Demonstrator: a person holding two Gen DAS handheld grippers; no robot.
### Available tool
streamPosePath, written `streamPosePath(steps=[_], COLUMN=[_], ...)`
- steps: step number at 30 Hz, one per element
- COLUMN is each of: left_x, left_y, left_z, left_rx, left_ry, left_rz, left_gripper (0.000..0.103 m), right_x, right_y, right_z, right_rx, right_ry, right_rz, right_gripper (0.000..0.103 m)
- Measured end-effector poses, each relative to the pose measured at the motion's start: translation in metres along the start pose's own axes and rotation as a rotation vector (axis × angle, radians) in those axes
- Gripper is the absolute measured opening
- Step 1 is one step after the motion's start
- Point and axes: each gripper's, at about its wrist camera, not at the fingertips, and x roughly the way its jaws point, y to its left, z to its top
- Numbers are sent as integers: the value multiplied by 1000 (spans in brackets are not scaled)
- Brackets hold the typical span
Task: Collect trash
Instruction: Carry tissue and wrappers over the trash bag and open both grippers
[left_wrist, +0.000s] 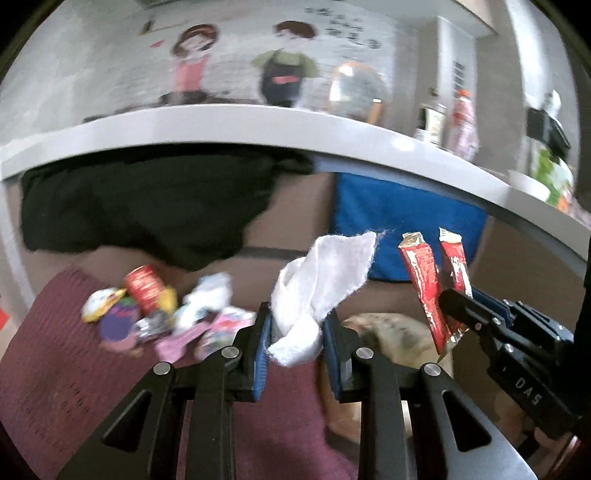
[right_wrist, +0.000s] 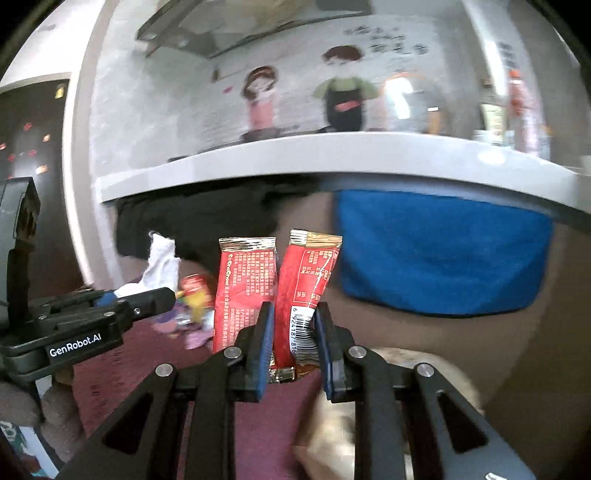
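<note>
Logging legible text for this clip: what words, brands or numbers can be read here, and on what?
"GenRobot.AI": on the left gripper body.
"DAS": on the right gripper body; the rest is cut off.
"6 924187 8...": barcode digits on the red wrappers, partly hidden.
Small print on the red wrappers: too small to read.
Wall writing beside the cartoon figures: too blurred to read.

A tissue (left_wrist: 317, 291) sits between the left tongs (left_wrist: 297, 332), wrappers (right_wrist: 295, 291) between the right tongs (right_wrist: 293, 334), litter (left_wrist: 155, 314) left.
</note>
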Motion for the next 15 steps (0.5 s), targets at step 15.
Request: streamPosePath(steps=[15], left_x=[74], left_y=[-73], left_z=[-23], left_rx=[27], left_ry=[100], left_rz=[-44], left_gripper=[27], right_x=[-1], right_y=[-100], right_z=[-32], right_rx=[105], right_ry=[65], right_rz=[-125], right_gripper=[20])
